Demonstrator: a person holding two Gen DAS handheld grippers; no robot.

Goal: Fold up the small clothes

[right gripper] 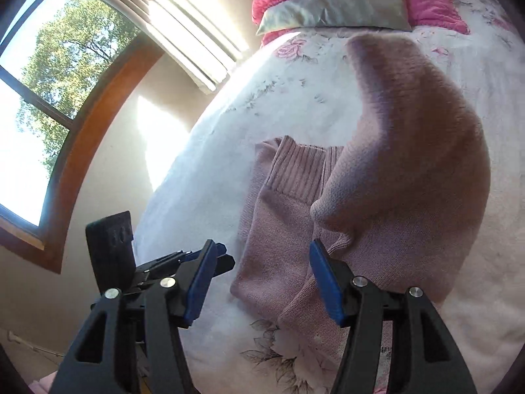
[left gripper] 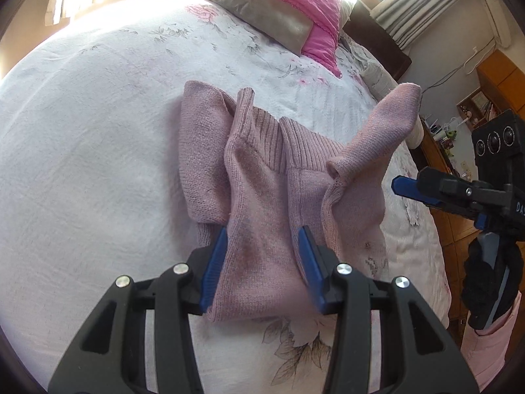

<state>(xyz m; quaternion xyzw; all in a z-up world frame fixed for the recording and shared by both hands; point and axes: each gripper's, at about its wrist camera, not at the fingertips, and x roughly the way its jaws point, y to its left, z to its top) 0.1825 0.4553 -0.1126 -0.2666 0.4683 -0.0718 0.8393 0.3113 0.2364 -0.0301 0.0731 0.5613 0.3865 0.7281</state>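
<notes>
A small pink knitted sweater [left gripper: 262, 177] lies on the white floral bedsheet [left gripper: 98, 164], ribbed collar away from me and its left sleeve folded in. My left gripper [left gripper: 262, 262] is open, its blue fingers [left gripper: 216, 262] standing either side of the sweater's lower body without closing on it. The right sleeve [left gripper: 390, 124] rises off the bed, held by neither gripper, and is large and blurred in the right wrist view [right gripper: 410, 138]. My right gripper [right gripper: 262, 284] is open over the sweater's hem [right gripper: 262, 282]. In the left wrist view it sits side-on at the right [left gripper: 403, 186].
A pink quilt [left gripper: 315, 3] with a grey pillow [left gripper: 262, 10] lies at the head of the bed. Wooden furniture [left gripper: 492, 75] stands beyond the bed's right edge. A window [right gripper: 49, 82] and curtain are on the left wall. A gloved hand [left gripper: 489, 282] holds the right gripper.
</notes>
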